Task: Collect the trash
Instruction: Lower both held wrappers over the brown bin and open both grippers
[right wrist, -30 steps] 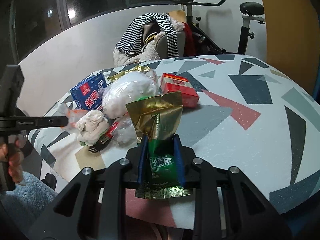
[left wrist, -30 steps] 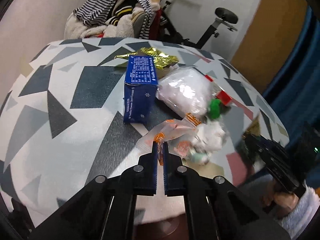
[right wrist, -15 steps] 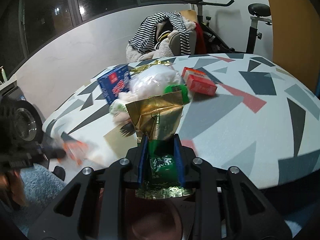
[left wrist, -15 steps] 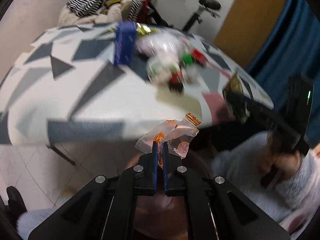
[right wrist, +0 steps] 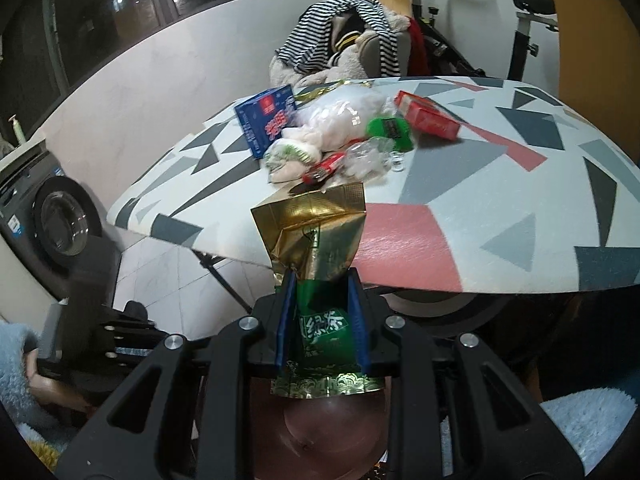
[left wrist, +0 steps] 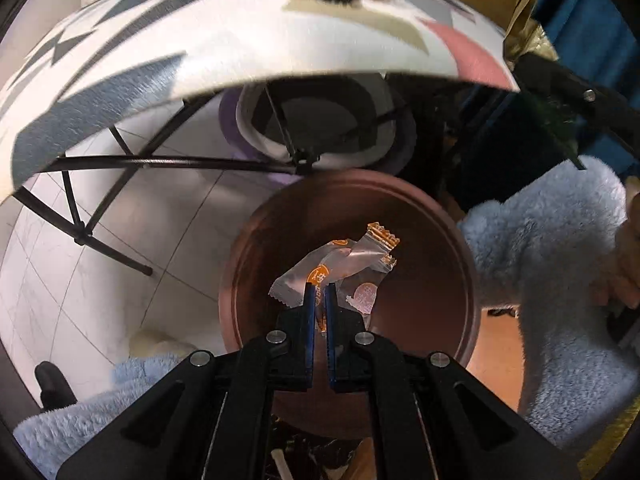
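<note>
Left gripper (left wrist: 319,294) — jaws nearly closed, pinching clear orange-printed candy wrappers (left wrist: 344,266) above the copper-brown bin (left wrist: 256,240). Right gripper (right wrist: 322,280) — jaws partly open, clamping a gold-and-green tea packet (right wrist: 316,232) at the patterned surface (right wrist: 500,184) edge, beside remaining trash.

Pale blue fluffy sleeves (left wrist: 560,280) are filling the frame's right and lower left. Each black hand-held gripper (left wrist: 319,300) is showing blue finger pads (right wrist: 286,312) and round silver screws (left wrist: 277,336).
</note>
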Tool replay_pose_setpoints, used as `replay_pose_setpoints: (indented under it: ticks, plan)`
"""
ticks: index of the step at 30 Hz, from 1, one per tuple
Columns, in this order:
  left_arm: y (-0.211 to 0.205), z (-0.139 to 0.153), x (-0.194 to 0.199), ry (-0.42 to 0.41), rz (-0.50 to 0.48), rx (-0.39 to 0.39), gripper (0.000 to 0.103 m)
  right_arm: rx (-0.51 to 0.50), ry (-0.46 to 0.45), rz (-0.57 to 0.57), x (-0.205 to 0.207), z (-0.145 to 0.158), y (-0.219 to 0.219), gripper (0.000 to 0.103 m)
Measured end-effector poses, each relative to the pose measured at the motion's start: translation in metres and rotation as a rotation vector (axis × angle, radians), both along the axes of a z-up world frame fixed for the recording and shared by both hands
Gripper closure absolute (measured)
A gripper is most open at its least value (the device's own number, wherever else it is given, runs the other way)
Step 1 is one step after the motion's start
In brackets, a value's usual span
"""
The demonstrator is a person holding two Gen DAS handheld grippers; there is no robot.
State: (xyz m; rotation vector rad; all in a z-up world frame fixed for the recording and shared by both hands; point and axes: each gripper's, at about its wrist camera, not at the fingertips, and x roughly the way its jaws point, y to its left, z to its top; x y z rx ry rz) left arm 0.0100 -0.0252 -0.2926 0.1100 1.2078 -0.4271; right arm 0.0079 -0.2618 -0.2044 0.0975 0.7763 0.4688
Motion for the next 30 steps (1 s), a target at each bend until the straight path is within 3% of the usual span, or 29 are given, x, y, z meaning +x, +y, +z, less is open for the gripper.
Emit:
replay_pose_setpoints:
  ticks: [5,7,9,12,21,30]
  plan:
    - [0.0,0.001,-0.002,-0.015,-0.002,-0.01,0.089,-0.025,0.023,0.025,0.002,-0.008,0.007,0.075]
    - [0.002,0.006,-0.003,-0.021,0.012,-0.019,0.073,-0.031,0.038,0.031,0.003,-0.012,0.009,0.075]
    - [0.007,0.01,-0.002,-0.036,0.033,-0.032,0.063,-0.032,0.049,0.038,0.004,-0.015,0.01,0.075]
    - [0.014,0.017,-0.001,-0.059,0.07,-0.056,0.055,-0.039,0.068,0.058,0.005,-0.019,0.015,0.075]
    - [0.033,0.044,-0.003,-0.178,0.187,-0.096,0.035,-0.128,0.201,0.111,0.014,-0.054,0.035,0.075]
    - [0.046,0.056,-0.004,-0.242,0.258,-0.098,0.029,-0.22,0.334,0.109,0.024,-0.089,0.048,0.074]
